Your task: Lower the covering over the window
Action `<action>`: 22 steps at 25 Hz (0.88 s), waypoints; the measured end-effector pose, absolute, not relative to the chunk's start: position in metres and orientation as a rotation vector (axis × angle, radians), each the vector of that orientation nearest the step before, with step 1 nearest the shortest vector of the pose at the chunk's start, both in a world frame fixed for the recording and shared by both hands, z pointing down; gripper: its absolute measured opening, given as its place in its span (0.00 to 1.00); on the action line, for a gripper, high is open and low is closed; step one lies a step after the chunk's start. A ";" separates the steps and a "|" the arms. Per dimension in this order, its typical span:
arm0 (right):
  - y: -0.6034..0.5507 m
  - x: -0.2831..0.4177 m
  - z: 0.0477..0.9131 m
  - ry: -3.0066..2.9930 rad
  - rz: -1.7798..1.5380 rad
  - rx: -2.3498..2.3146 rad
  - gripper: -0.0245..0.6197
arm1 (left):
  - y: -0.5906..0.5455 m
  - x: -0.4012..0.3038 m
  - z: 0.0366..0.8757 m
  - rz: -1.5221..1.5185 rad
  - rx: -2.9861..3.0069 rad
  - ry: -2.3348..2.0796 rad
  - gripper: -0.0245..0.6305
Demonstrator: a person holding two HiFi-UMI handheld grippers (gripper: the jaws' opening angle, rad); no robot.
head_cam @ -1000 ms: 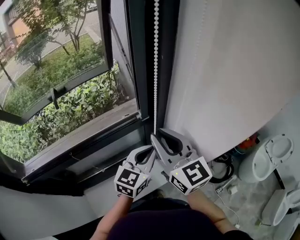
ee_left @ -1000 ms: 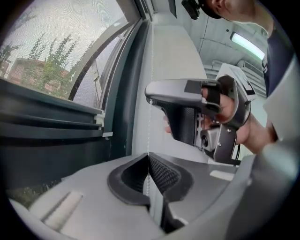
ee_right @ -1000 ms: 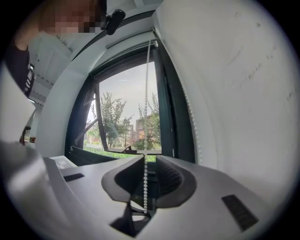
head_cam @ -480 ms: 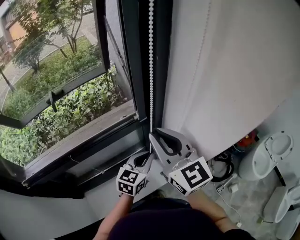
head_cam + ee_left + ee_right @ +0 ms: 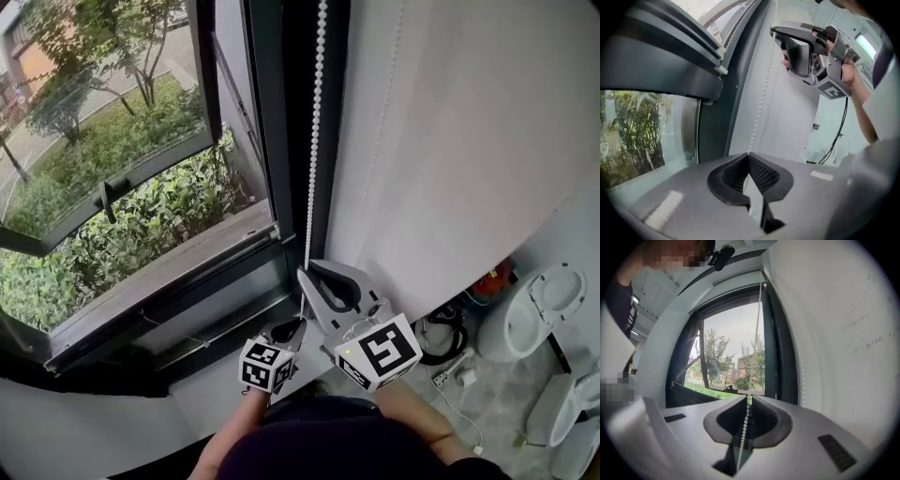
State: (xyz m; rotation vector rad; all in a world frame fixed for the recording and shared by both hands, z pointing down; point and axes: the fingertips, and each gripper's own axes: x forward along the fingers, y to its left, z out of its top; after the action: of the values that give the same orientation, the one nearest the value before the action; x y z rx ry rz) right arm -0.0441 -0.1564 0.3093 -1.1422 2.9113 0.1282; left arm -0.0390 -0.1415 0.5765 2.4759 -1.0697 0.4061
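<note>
Bead chain (image 5: pixel 316 141) between closing jaws of right gripper (image 5: pixel 303 274), left gripper (image 5: pixel 299 322) lower than before, pinched shut, seemingly on that chain.

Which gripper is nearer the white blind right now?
Right. The right gripper sits just left of the white blind's lower part, jaws closing with the bead chain between them. The left gripper is lower and farther left, before the dark window frame.

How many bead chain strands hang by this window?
2. One white bead-chain strand hangs along the dark window frame, between the closing jaws of the right gripper; the other against the white wall.
</note>
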 end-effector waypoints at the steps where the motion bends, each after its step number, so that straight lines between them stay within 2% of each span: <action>1: -0.156 -0.045 0.309 2.913 0.134 -1.144 0.10 | -0.140 -0.041 0.581 0.410 2.465 -1.067 0.06; 22: -0.154 -0.048 0.306 2.910 0.271 -1.197 0.07 | -0.134 -0.031 0.591 0.434 2.523 -1.014 0.08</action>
State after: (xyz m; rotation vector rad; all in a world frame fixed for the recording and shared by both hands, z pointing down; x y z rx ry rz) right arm -0.0482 -0.1538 0.3057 -1.1969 2.9099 0.2709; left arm -0.0307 -0.1337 0.5910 2.5234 -1.0140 0.4336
